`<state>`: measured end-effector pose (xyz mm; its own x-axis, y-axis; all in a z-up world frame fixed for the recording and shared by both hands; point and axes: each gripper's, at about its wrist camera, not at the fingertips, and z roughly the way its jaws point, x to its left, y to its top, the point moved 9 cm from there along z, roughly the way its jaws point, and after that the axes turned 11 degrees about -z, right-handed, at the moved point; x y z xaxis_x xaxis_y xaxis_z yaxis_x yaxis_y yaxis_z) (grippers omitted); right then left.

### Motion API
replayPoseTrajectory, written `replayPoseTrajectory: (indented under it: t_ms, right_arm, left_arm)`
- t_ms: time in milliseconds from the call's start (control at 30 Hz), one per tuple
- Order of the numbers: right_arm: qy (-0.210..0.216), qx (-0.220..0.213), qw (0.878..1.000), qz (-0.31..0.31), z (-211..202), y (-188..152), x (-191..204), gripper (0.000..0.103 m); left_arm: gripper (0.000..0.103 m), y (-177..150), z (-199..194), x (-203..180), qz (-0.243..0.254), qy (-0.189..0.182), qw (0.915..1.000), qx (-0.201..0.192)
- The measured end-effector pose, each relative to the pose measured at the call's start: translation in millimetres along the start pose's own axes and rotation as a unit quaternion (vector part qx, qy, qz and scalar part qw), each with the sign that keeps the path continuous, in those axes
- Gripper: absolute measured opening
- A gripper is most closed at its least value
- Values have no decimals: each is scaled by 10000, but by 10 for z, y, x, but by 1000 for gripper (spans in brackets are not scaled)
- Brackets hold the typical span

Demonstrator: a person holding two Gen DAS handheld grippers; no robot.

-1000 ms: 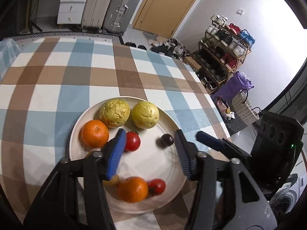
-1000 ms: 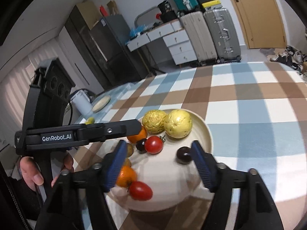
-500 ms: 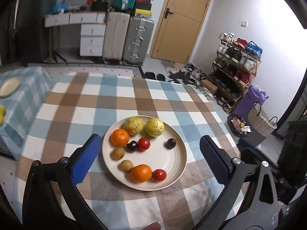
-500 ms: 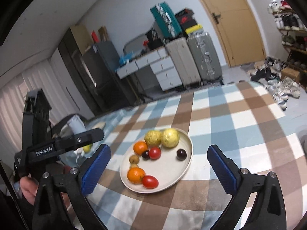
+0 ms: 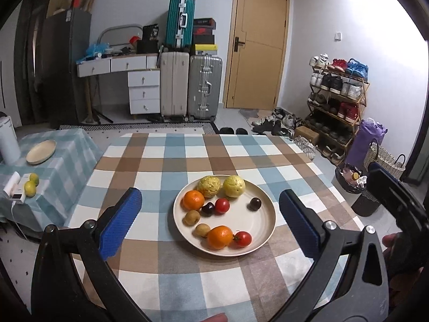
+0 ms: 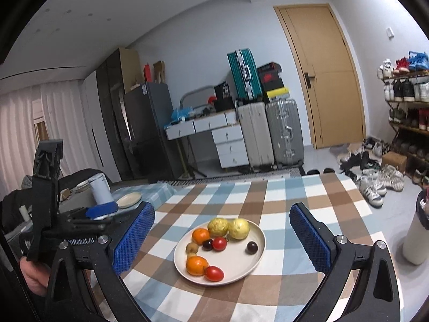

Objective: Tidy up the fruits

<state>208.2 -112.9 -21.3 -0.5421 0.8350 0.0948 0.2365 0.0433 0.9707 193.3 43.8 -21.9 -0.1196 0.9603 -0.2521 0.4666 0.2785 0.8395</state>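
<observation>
A cream plate sits on the checked tablecloth and holds several fruits: two yellow citrus, two oranges, two red tomatoes, two dark plums and two small brown fruits. My left gripper is open and empty, held back from and above the plate. My right gripper is open and empty, also raised well clear of the plate. The left gripper's body shows at the left of the right wrist view.
A low side table with a blue checked cloth stands to the left, carrying a second plate, a white container and two green-yellow fruits. Suitcases, drawers, a shoe rack and baskets stand beyond the table.
Both grippers have pulled back and up from the plate and opened wide. The fruits have stayed in place on the plate.
</observation>
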Motion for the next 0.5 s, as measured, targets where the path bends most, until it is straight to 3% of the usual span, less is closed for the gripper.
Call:
replayPoseTrajectory:
  t_ms: [133, 267, 500]
  right_arm:
    - [-134, -127, 9997, -179, -81, -40, 103, 103]
    - [-203, -230, 9989, -360, -127, -83, 179, 103]
    - [-420, -408, 9961, -664, -181, -274, 249, 103]
  left_arm:
    - [102, -60, -126, 77, 22, -69, 9994, -336]
    - [102, -156, -196, 215, 118, 93, 9977, -664]
    - [102, -447, -78, 408, 152, 202, 9974, -671]
